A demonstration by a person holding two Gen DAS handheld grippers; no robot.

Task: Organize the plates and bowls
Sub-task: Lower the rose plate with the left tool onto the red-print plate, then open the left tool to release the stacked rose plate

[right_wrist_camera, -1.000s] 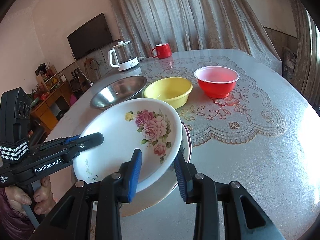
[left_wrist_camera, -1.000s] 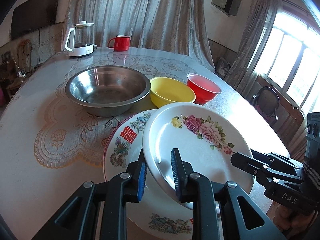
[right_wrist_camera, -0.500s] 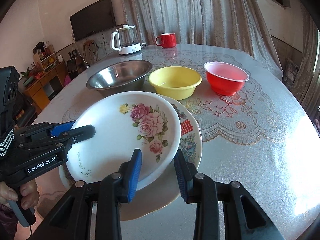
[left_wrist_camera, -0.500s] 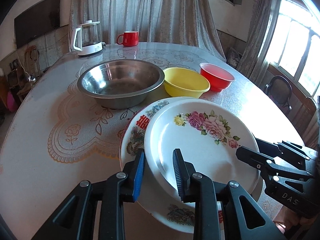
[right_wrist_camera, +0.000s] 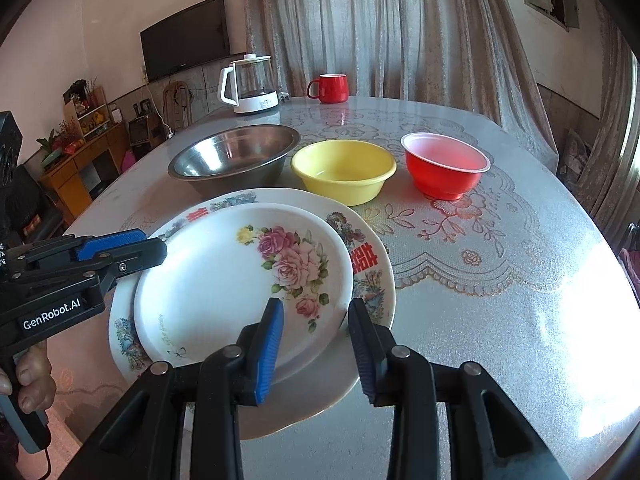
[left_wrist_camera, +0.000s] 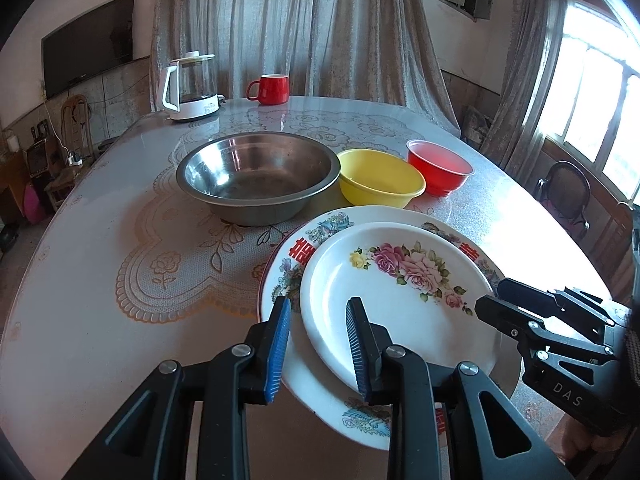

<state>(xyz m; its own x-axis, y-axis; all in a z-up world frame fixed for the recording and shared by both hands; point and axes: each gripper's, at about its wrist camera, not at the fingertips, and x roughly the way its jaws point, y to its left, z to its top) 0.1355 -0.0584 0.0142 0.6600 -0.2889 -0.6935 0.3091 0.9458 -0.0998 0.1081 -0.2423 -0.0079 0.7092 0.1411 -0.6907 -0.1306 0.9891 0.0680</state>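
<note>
A white rose-patterned plate [left_wrist_camera: 400, 304] [right_wrist_camera: 240, 280] lies on a larger plate with red characters [left_wrist_camera: 296, 252] [right_wrist_camera: 368, 258] at the table's near edge. My left gripper [left_wrist_camera: 318, 344] is open, its jaws standing on either side of the rose plate's left rim. My right gripper [right_wrist_camera: 316, 344] is open, its jaws standing on either side of that plate's right rim. Behind stand a steel bowl [left_wrist_camera: 258, 176] [right_wrist_camera: 234, 160], a yellow bowl [left_wrist_camera: 380, 188] [right_wrist_camera: 344, 170] and a red bowl [left_wrist_camera: 440, 166] [right_wrist_camera: 446, 164].
A white kettle [left_wrist_camera: 190, 86] [right_wrist_camera: 248, 84] and a red mug [left_wrist_camera: 270, 89] [right_wrist_camera: 329, 88] stand at the table's far edge. A lace-patterned cloth under glass covers the round table [left_wrist_camera: 120, 240] [right_wrist_camera: 500, 280]. A chair [left_wrist_camera: 564, 184] stands to the right.
The rose plate has come down from a tilt and now lies flatter on the larger plate. Both grippers' jaws have widened around its rim. Both cameras have pulled back slightly.
</note>
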